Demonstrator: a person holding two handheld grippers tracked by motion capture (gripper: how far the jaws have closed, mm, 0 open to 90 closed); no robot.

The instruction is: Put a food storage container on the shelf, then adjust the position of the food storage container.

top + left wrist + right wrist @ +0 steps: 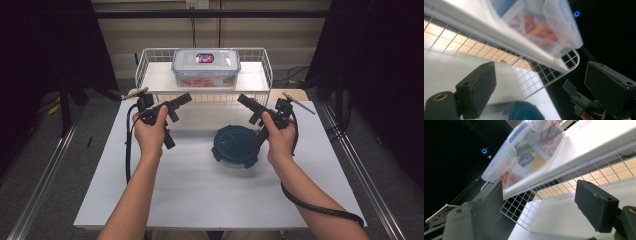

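While both claws point at the wire basket [150, 65] along the table's [200, 190] far edge, neither has anything in it. Left claw [187, 97] is released, jaws wide apart with bare air between the pads, seen plainly in the left gripper view. Right claw [241, 98] is likewise released, and the right gripper view looks between its parted pads at the basket's mesh. Clear lidded container [206, 66] sits inside the basket, at its middle, lid clipped on, colourful packets visible through the wall. Two claws come in from opposite sides, likely because the box is wide and needs a grip on each end to lift over the rim. Both are short of the basket's near wall and apart from the box. Round teal lid [235, 145] lies flat on the table, nearer the right side, just beside the right hand [280, 142], clear of the path to the basket. Left hand [150, 135] holds its claw angled inward and upward toward the box.
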